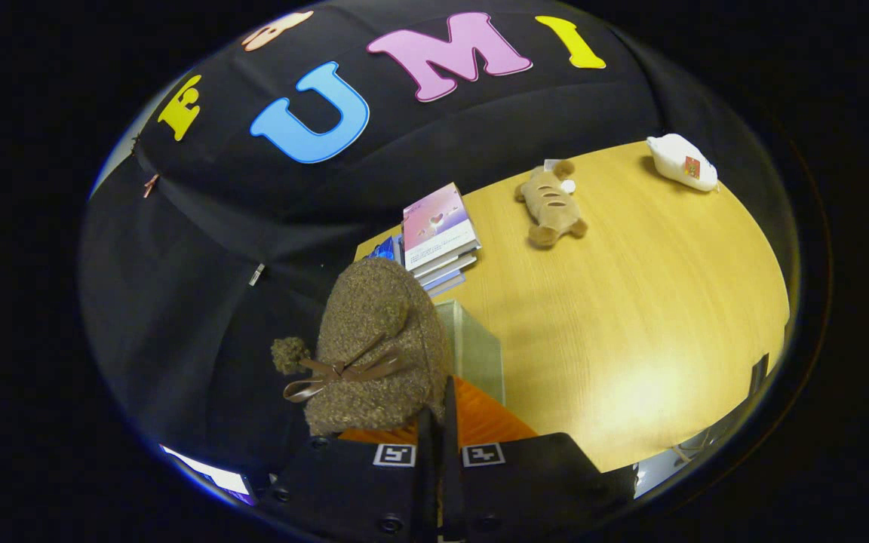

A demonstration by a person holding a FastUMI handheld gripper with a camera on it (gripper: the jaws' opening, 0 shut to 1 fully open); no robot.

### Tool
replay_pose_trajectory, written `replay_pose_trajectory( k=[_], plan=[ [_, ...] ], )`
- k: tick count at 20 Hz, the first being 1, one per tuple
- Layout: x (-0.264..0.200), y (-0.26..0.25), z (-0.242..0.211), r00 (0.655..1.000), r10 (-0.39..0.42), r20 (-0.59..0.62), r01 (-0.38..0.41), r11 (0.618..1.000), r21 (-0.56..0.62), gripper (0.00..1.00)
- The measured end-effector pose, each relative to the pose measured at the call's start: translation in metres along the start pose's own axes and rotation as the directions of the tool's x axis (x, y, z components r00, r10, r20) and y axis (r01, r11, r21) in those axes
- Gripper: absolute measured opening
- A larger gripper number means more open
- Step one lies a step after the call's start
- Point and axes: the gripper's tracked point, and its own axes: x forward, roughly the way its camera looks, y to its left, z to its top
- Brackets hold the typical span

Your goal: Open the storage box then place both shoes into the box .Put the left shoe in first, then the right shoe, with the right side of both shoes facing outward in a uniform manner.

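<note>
- A fuzzy brown slipper [374, 347], trimmed with a pompom and a thin brown ribbon bow, hangs toe-up just ahead of the gripper [438, 422], held above the table's near corner.
- The gripper's fingers stand pressed close together, pinching the edge of the shoe's orange sole [480, 418] between them.
- Just behind the slipper sits a pale translucent storage box [476, 347], its corner showing beside the shoe's upper.
- Beyond the box, a stack of books [438, 237] lies at the far edge of the light wooden table [646, 317], a pink cover on top.
- Further along the table, a tan plush toy [549, 204] lies on its back, well apart from a white pouch-like object [682, 162] near the far corner.
- Black cloth [201, 264] walls in the booth behind the table; glare brightens the wood on the near side.
</note>
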Motion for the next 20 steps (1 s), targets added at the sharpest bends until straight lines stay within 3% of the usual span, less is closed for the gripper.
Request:
replay_pose_trajectory(
  k=[9, 15, 17, 20],
  plan=[
    [0.074, 0.01, -0.043, 0.989, -0.113, -0.099, 0.109, 0.993, -0.04, 0.08],
    [0.088, 0.007, -0.063, 0.977, -0.175, -0.12, 0.166, 0.983, -0.082, 0.14],
    [0.081, 0.011, -0.066, 0.98, -0.159, -0.121, 0.15, 0.985, -0.084, 0.22],
    [0.063, 0.026, -0.058, 0.992, -0.095, -0.08, 0.088, 0.992, -0.086, 0.61]
  ],
)
